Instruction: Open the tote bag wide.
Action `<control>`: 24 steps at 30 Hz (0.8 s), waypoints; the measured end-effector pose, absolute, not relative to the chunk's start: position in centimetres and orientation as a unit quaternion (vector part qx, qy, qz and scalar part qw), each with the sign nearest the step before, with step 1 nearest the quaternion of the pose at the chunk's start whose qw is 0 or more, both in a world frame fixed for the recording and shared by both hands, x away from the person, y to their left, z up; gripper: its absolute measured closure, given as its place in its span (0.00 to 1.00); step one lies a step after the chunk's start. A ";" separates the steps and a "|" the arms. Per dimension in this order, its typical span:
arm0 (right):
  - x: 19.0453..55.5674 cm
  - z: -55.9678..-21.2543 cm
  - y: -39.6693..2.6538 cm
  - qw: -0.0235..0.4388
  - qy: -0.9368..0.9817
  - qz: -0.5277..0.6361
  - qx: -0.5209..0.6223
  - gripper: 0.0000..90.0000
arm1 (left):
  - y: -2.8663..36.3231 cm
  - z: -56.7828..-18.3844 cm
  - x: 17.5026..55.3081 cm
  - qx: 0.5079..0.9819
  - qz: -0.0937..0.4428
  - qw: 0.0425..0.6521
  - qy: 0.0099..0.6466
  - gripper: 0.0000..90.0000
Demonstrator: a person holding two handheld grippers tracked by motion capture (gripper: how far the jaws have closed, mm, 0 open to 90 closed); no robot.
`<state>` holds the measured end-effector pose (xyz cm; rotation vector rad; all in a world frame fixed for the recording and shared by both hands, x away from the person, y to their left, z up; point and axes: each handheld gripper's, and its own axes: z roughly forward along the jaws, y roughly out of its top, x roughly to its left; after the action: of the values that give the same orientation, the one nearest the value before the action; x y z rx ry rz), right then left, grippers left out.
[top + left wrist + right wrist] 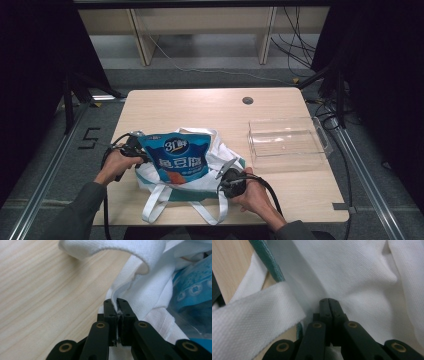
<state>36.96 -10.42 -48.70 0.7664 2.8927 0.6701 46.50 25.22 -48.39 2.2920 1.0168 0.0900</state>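
Two tools, left tool (117, 305) and right tool (329, 303), each clamped on white bag (220, 155) cloth at opposite sides, likely holding its mouth steady; blue pouch (179, 155) stands between them, partly inside, on tabletop (200, 105).

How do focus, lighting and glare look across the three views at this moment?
High view: evenly lit table, dark surroundings, the clear plastic tray shows faint glare, the blue pouch reads legibly. Left gripper view: the white tote bag is sharp at the left tongs, the pouch soft at the edge. Right gripper view: dim, cloth weave crisp near the right tongs.
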 end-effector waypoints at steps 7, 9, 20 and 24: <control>37.2 -47.5 -10.8 0.043 0.931 0.252 0.259 0.93 | 26.0 -47.0 45.8 0.841 0.051 0.347 0.411 0.78; 37.2 -46.3 -11.2 0.040 0.922 0.279 0.264 0.88 | 26.3 -46.5 45.6 0.837 0.056 0.356 0.412 0.68; 37.4 -41.1 -12.3 0.070 0.900 0.345 0.256 0.58 | 28.7 -41.7 39.6 0.813 0.117 0.381 0.425 0.44; 37.9 -40.0 -12.9 0.073 0.898 0.338 0.274 0.49 | 29.0 -41.8 36.4 0.809 0.127 0.383 0.427 0.37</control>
<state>37.91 -12.87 -40.00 0.8220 2.6955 1.0146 36.43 29.01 -41.79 2.0633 1.0879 0.3231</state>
